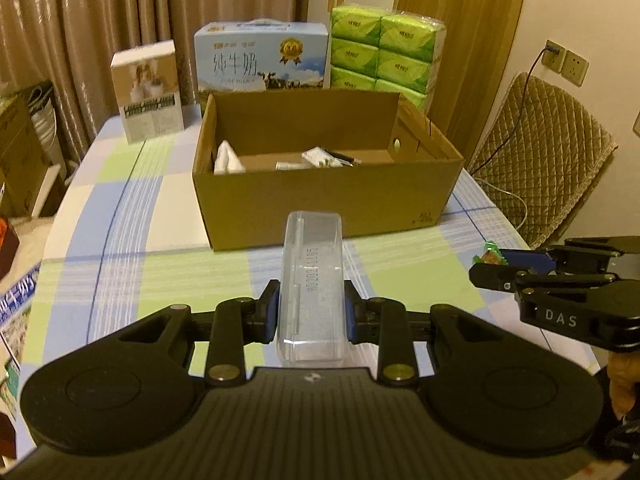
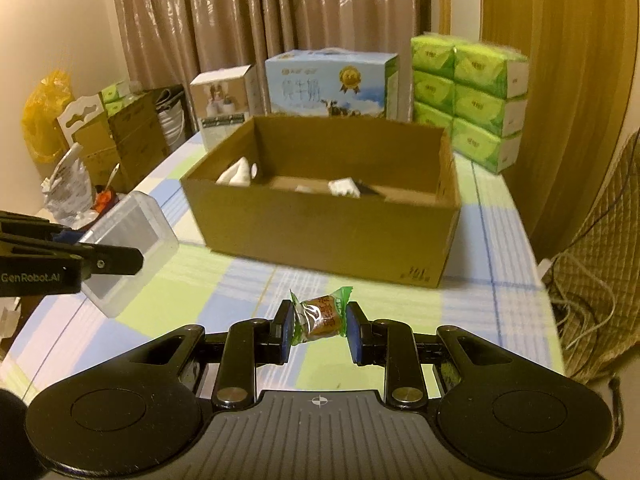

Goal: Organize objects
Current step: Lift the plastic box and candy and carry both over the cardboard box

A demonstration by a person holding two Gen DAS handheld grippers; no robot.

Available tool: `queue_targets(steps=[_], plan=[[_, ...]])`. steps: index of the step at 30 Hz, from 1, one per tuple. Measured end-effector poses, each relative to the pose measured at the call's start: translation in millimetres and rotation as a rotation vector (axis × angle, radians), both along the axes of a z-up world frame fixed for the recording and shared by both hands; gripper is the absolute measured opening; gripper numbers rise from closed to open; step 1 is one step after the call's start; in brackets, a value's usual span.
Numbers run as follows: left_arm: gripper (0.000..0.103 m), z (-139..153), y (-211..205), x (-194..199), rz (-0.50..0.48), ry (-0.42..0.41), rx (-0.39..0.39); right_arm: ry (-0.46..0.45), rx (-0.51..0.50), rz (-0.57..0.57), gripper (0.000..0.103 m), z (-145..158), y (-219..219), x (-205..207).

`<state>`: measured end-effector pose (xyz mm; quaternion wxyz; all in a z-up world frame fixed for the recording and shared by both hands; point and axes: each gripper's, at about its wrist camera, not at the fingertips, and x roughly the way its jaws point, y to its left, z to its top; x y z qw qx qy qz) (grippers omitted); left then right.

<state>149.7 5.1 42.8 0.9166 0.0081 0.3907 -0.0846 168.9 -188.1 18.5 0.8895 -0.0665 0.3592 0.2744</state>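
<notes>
A clear plastic case [image 1: 311,286] is held lengthwise by the left gripper [image 1: 311,310], its blue pads pressed against both long sides, above the checked desk [image 1: 132,208]. The case is pointed toward 12 o'clock, at the near wall of an open cardboard box [image 1: 320,196]. In the right wrist view the same case [image 2: 132,240] is seen at 9 o'clock, clamped by the left gripper [image 2: 120,258].

A small wrapped snack [image 2: 320,316], green foil with a brown centre, is pinched by the right gripper [image 2: 318,330]; it is held above the desk, short of the box [image 2: 328,232] at 12 o'clock. In the left wrist view this snack [image 1: 489,255] is noted at 3 o'clock at the tip of the right gripper [image 1: 494,266].

Several white items [image 1: 228,158] are lying inside the box. Behind it, a milk carton [image 1: 262,60] and stacked green tissue packs [image 1: 384,48] are standing.
</notes>
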Motion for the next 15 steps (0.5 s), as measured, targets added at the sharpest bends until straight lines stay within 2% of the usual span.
queue_targets(steps=[9,15], plan=[[0.026,36.3,-0.3,61.1,-0.034,-0.036,-0.004,-0.043,-0.007,0.007,0.025,40.0,6.2,64.7],[0.026,52.6,0.2,108.1,-0.043,-0.014,-0.024,0.004,0.029,0.008,0.025,58.1,13.2,108.0]])
